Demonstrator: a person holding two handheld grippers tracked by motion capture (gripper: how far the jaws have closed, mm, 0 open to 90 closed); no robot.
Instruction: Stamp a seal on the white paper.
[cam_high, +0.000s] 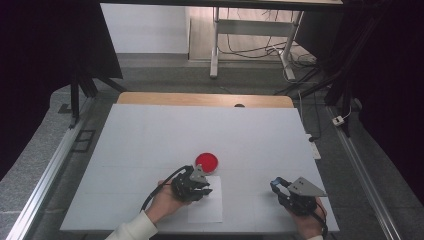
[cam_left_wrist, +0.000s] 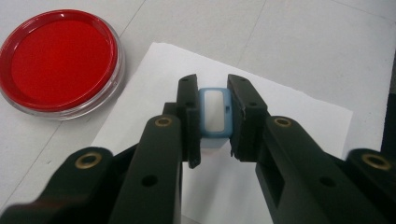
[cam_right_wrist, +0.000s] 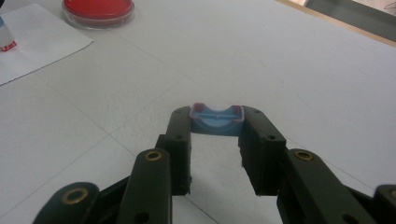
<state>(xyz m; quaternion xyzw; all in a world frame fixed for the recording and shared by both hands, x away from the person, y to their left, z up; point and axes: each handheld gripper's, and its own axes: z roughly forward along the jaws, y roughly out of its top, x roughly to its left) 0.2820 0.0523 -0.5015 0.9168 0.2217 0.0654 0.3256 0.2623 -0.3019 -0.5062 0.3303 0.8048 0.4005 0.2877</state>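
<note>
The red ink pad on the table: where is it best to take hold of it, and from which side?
Probably by its clear rim, from above, one jaw on each opposite edge. The red ink pad is a flat, round, shallow dish lying level on the table, so its face offers nothing to pinch. Its side toward the white paper is free.

Dim workroom beyond the table

Grey floor, white metal-legged desk far behind, dark curtains left and right.
</note>
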